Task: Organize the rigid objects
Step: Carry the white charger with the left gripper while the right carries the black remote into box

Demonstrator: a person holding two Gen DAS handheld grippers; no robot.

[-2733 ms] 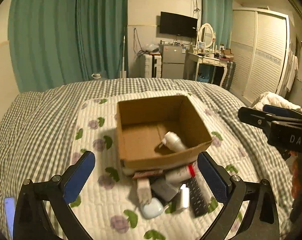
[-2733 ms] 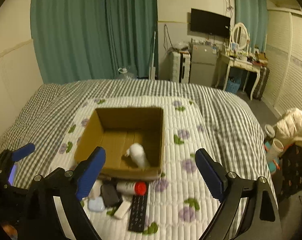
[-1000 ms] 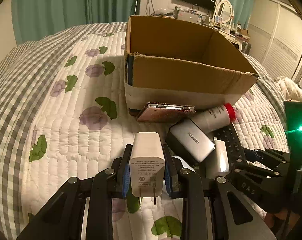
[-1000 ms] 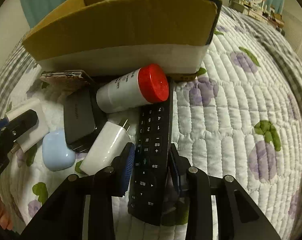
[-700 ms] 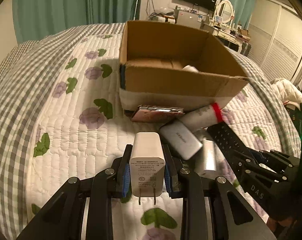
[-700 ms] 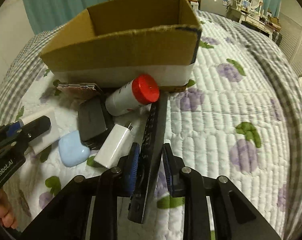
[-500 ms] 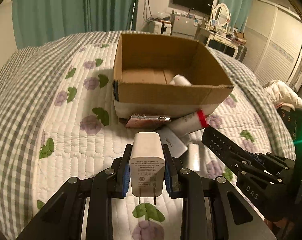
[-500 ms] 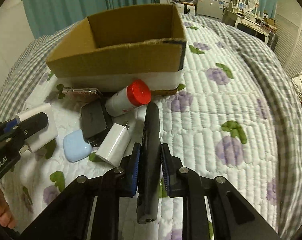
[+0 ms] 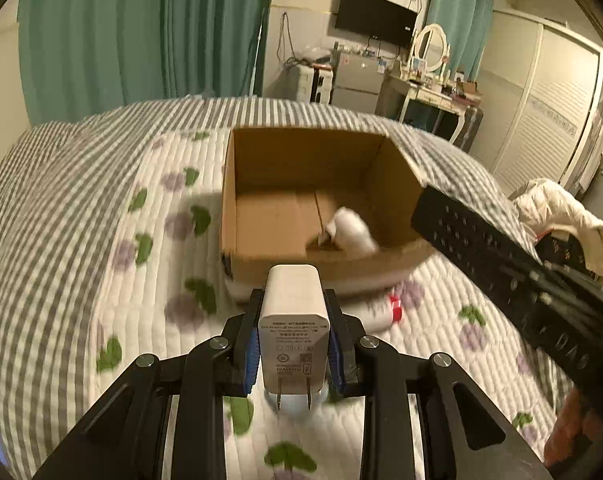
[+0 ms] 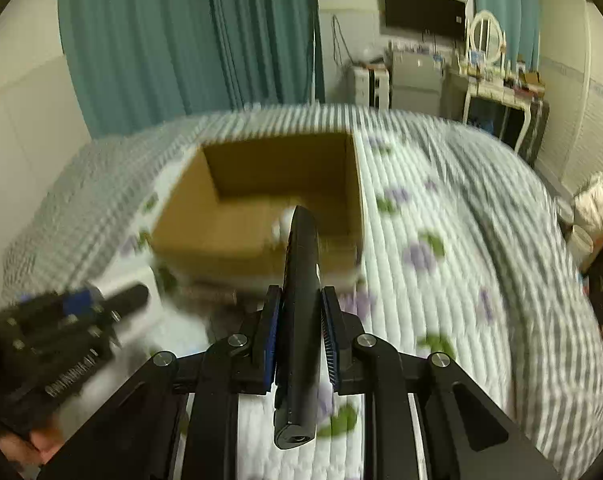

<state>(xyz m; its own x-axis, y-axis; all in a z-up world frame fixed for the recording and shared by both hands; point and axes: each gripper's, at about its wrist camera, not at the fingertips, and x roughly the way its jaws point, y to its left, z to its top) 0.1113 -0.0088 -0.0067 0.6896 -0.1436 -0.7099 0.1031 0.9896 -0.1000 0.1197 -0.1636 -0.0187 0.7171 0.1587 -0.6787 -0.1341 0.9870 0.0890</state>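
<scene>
Item 1: left gripper (image 9: 293,344). We record its blue-padded fingers (image 9: 251,346) clenched on a white wall charger (image 9: 293,320), prongs pointing back toward the camera, printed label facing us. The charger is held in the air above the bed, short of the box's near wall.

Item 2: right gripper (image 10: 299,332). We note its fingers (image 10: 270,332) clamped on the long edges of a black remote control (image 10: 299,300), held on edge with its far tip pointing toward the box. In the left wrist view the same remote (image 9: 473,236) shows its button face and reaches over the box's right near corner.

Item 3: cardboard box (image 9: 229,200), open-topped, standing on a white quilted mat with purple and green print (image 9: 161,280). Inside we list one white bottle (image 9: 351,232), lying on the box floor toward the right near corner.

Item 4: white bottle with a red cap (image 9: 381,312), lying on the mat just in front of the box, partly hidden by the charger.

Item 5: a pale blue rounded object (image 9: 297,404) directly beneath the charger's prongs; we cannot tell what it is.

Item 6: bed with grey-and-white checked cover (image 9: 53,208) carrying the mat. The right wrist view is motion-blurred; the small items before the box cannot be told apart there.
</scene>
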